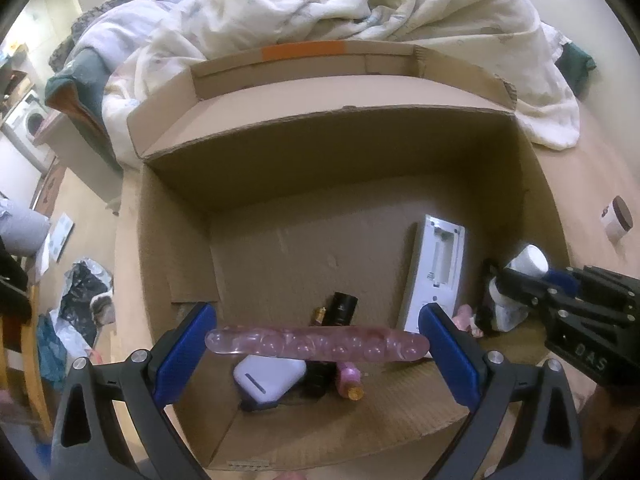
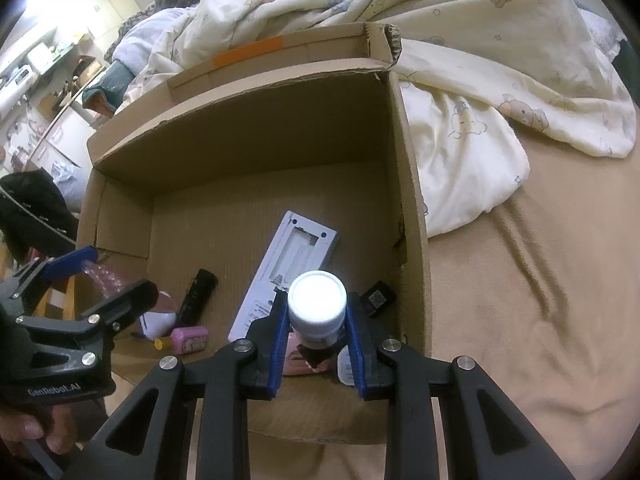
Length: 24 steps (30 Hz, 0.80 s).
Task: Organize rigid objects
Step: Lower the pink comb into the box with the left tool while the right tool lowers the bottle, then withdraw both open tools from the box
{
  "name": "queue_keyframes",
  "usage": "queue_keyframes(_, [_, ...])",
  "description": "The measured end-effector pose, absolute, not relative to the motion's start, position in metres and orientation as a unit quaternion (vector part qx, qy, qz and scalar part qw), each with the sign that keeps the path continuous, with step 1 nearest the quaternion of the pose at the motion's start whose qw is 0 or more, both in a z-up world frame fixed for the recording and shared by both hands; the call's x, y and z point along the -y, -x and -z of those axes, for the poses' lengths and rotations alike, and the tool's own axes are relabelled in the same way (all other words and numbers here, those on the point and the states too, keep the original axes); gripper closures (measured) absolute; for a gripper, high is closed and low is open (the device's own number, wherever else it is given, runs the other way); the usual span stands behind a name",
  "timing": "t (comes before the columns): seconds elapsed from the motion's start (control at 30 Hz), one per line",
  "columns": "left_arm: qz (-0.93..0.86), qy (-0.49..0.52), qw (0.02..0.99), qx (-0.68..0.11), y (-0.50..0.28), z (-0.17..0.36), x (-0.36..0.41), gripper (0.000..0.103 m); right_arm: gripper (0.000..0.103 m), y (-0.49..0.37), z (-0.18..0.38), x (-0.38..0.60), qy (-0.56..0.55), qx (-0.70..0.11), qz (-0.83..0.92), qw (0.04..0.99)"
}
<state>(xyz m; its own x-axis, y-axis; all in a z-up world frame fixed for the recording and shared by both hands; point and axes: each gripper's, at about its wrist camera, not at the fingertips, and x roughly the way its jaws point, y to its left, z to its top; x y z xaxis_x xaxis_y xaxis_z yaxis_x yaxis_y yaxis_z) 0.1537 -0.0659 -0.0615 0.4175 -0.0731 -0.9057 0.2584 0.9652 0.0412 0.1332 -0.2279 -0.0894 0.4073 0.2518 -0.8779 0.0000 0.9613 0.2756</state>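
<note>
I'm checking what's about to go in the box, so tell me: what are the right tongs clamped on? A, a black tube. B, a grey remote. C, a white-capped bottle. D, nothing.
C: the right tongs grip a white-capped bottle between the blue pads, held over the cardboard box, while the grey remote and black tube lie on the box floor.

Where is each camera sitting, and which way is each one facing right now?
Left wrist: on the left gripper, angled down into the cardboard box; it holds a clear pink rod; the right gripper shows at right.
Right wrist: on the right gripper, angled down into the same box; it grips a white-capped bottle; the left gripper and a hand show at left.
Shared: box, white flat device, bedding.
</note>
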Motion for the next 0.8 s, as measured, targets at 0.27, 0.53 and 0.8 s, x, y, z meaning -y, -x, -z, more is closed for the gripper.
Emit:
queue_keyframes(0.27, [0.105, -0.077, 0.835, -0.534, -0.154, 0.064, 0.065, 0.001, 0.074, -0.133, 0.089, 0.228, -0.127, -0.540, -0.087, 0.828])
queue_keyframes(0.53, [0.088, -0.061, 0.843, -0.528, -0.157, 0.057, 0.058, 0.001, 0.007, -0.132, 0.075, 0.229, -0.157, -0.503, -0.117, 0.842])
queue_keyframes(0.8, [0.082, -0.048, 0.839, -0.535, -0.157, 0.056, 0.056, 0.001, 0.000, -0.130, 0.068, 0.225, -0.146, -0.488, -0.117, 0.852])
